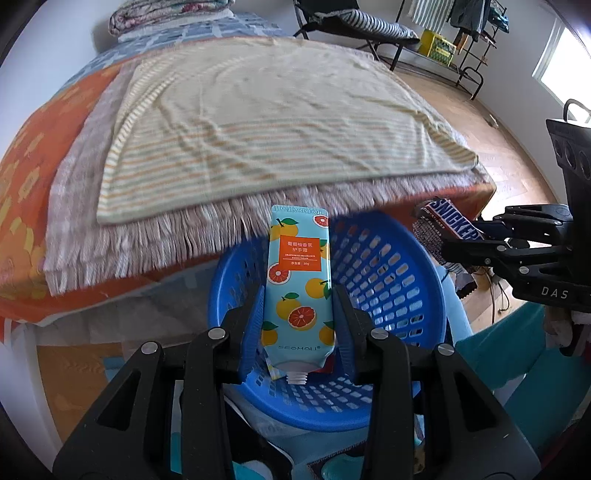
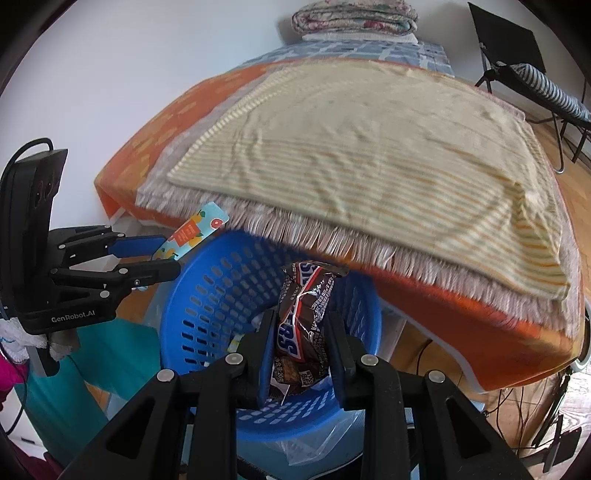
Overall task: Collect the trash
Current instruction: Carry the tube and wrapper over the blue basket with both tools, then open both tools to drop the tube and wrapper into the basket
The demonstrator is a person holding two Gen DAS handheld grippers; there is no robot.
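Observation:
My left gripper (image 1: 299, 317) is shut on a light blue hand cream tube (image 1: 297, 284) with orange fruit print, cap end toward me, held over the blue perforated basket (image 1: 388, 288). My right gripper (image 2: 299, 339) is shut on a brown Snickers wrapper (image 2: 303, 321), held above the same basket (image 2: 221, 295). In the left wrist view the right gripper (image 1: 454, 243) with the Snickers wrapper (image 1: 450, 221) hangs at the basket's right rim. In the right wrist view the left gripper (image 2: 162, 254) and the tube (image 2: 195, 229) are at the basket's left rim.
A bed with an orange cover (image 1: 33, 177), a fringed blanket and a striped yellow towel (image 1: 277, 122) lies just beyond the basket. A folding chair (image 1: 354, 26) and a rack stand on the wooden floor at the back right. Teal fabric (image 1: 535, 362) lies beside the basket.

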